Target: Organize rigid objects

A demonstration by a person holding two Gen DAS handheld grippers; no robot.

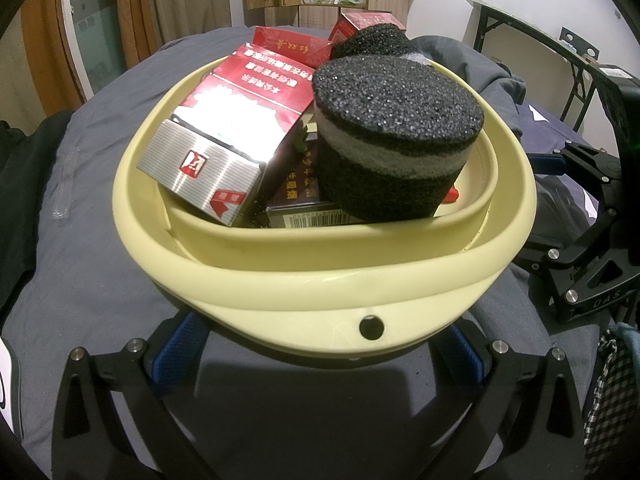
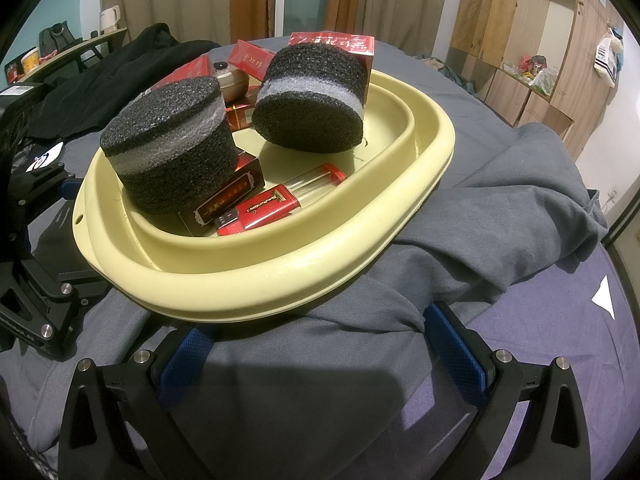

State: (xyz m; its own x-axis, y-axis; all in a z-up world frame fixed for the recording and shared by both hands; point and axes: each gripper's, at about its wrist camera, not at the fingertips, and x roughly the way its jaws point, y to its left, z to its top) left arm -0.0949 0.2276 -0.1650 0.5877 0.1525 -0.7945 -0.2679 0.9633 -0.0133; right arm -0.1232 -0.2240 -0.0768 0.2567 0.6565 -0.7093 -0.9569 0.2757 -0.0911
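- The basin (image 2: 280, 284) on the bed (image 2: 540, 320) already holds foam blocks (image 2: 172, 152), red boxes (image 1: 224, 120) and a lighter (image 2: 260, 212).
- Nothing rigid shows outside it; sorting looks nearly finished.
- Left gripper (image 1: 320, 364) and right gripper (image 2: 320, 356): fingers spread, empty.

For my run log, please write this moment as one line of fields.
left gripper: open, at basin rim | right gripper: open, empty, near basin | basin: foam cylinders, red boxes inside | on grey cloth
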